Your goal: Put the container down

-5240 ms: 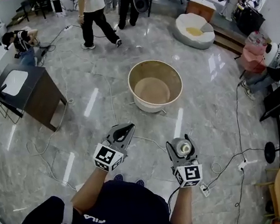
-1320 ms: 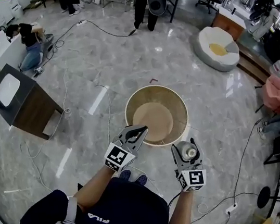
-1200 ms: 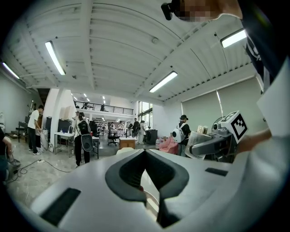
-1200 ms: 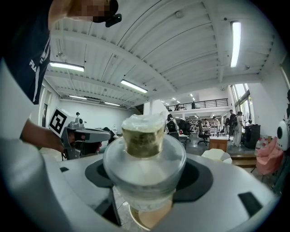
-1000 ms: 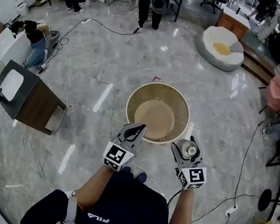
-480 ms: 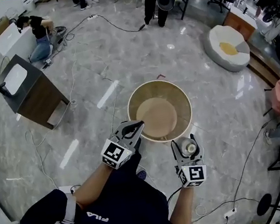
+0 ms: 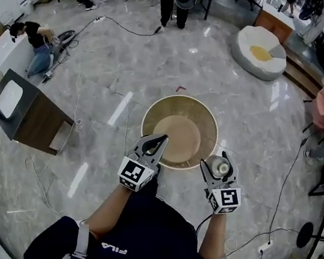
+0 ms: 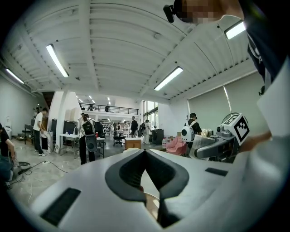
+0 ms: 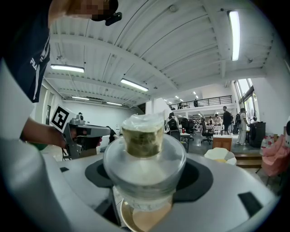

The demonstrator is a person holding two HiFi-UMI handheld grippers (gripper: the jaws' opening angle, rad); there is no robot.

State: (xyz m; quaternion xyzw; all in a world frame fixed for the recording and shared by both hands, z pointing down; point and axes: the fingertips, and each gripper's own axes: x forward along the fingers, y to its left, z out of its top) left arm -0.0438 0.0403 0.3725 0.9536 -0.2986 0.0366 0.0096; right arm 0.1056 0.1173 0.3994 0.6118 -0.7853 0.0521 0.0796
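Note:
A clear plastic container (image 7: pixel 218 169) with a pale lid sits upright between the jaws of my right gripper (image 7: pixel 217 161), which is shut on it. In the right gripper view the container (image 9: pixel 143 136) fills the middle between the fingers, with brownish contents under its cap. My left gripper (image 7: pixel 160 138) is shut and holds nothing; its tip hangs over the near rim of a round wooden tub (image 7: pixel 211 142) on the floor. The right gripper is just short of that rim, to the right. The tub's rim (image 8: pixel 153 204) shows below the shut left jaws.
A dark cabinet with a white sink top (image 7: pixel 22 111) stands at the left. Cables (image 7: pixel 125 110) trail across the marble floor. A white round seat (image 7: pixel 259 52) is at the far right. People stand at the far end and one crouches at the far left (image 7: pixel 35 39).
The tub has drawn much closer since the oldest frame and now lies right beyond both grippers. Over the last half second it shifted only slightly. The right gripper keeps the container.

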